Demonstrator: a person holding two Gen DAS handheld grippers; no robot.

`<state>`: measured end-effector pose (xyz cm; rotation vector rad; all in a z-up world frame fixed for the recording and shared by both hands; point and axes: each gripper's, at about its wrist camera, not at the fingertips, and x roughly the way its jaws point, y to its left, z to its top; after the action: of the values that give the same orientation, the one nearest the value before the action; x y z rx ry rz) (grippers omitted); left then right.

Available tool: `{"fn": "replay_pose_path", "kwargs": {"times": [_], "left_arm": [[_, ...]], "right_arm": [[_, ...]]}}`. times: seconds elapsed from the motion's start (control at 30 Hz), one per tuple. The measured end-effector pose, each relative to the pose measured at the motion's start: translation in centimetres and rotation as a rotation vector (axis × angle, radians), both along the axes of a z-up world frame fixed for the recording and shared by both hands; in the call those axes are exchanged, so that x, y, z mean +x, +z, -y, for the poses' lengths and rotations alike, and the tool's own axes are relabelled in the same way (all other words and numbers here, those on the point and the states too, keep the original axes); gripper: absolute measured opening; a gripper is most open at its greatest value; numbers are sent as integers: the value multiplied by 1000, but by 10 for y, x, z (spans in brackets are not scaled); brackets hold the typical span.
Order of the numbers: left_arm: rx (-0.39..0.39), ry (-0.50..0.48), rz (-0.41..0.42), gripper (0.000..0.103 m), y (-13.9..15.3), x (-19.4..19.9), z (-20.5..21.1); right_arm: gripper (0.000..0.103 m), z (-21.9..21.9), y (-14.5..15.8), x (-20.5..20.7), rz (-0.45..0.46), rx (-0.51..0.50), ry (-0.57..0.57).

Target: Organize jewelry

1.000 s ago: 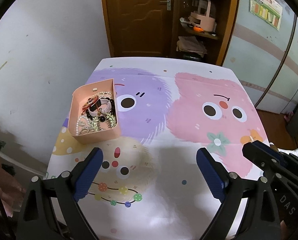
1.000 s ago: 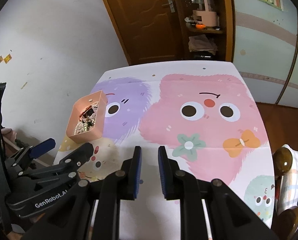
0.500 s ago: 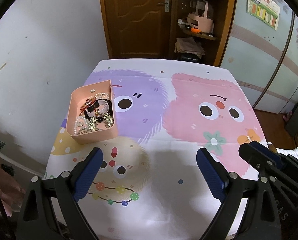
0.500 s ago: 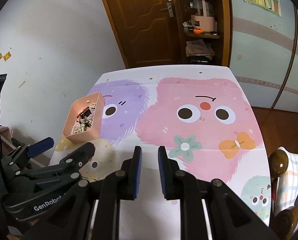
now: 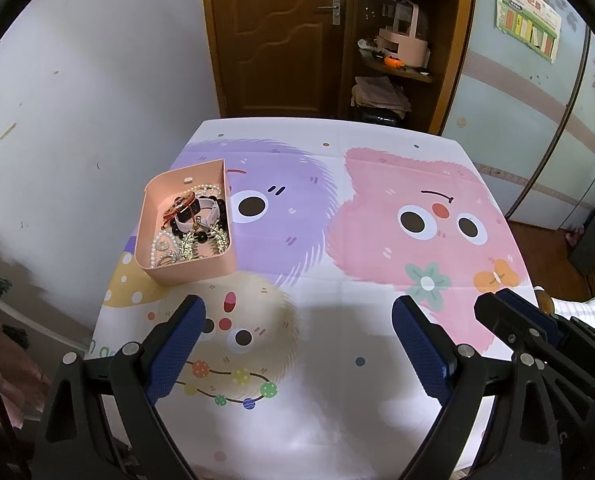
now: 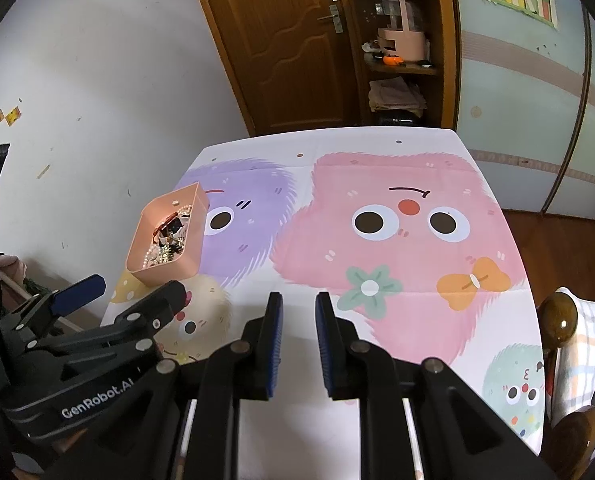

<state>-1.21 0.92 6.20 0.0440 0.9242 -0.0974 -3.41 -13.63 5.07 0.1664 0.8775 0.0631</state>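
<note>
The pink tray [image 5: 185,270] sits near the worktop's [image 5: 337,420] left edge, on the purple monster print, heaped with jewelry [image 5: 191,226]: pearls, dark beads, gold pieces. On the near side of the tray, the left gripper [image 5: 297,344] hovers with its fingers spread wide, holding nothing. Well to the right of the tray, the right gripper [image 6: 299,344] has its fingers nearly together, a narrow empty gap between them.

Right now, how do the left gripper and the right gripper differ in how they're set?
The left gripper has its jaws spread wide, while the right gripper has its jaws close together with only a narrow gap. The left gripper sits nearer the pink tray of jewelry; the right gripper sits farther toward the table's middle, over the pink monster print. Both are empty, have blue pads on black frames, and hover at the table's near edge.
</note>
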Motion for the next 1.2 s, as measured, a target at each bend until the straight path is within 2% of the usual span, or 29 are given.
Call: {"fn": "replay_pose_path", "kwargs": {"times": [1.2], "left_arm": [[-7, 1, -7, 93, -4, -4, 3]], "right_arm": [[17, -1, -5, -4, -12, 26, -37]]}}
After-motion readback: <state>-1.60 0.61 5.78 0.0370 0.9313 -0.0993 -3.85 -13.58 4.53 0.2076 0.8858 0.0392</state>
